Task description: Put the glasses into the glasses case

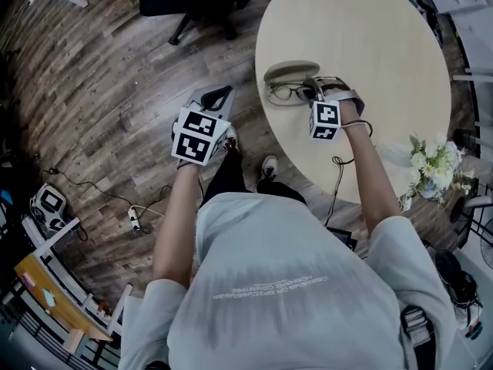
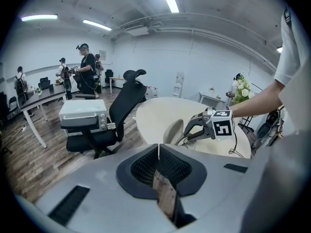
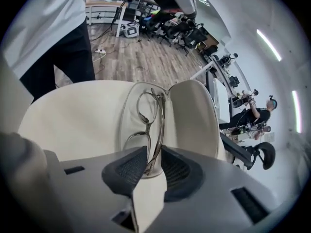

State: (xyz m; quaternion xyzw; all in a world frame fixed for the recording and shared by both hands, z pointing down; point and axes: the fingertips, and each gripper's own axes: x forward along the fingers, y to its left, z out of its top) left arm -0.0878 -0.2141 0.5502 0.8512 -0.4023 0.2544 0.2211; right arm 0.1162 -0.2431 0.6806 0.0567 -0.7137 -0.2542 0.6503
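Glasses (image 3: 149,123) pinched by right gripper (image 3: 153,161) over open glasses case (image 3: 192,115) near table (image 1: 370,37) left edge, for seating; left gripper (image 2: 159,166) pressed together, idle off-table

**Cream, grey and black over brown boards**

The round table (image 1: 370,21) was pale beige, and the glasses case (image 1: 291,72) at its nine o'clock was a near-matching cream. The glasses (image 3: 146,115) showed thin silvery wire. The left gripper (image 2: 158,152) and right gripper (image 3: 153,161) were light grey with black ribbed pads (image 3: 126,171), their cubes (image 1: 326,119) white with black square markers. The floor (image 1: 100,68) was streaked brown wood grain. At the table's four o'clock were white flowers (image 1: 431,164) with green leaves. The person's shirt (image 1: 269,284) was pale grey.
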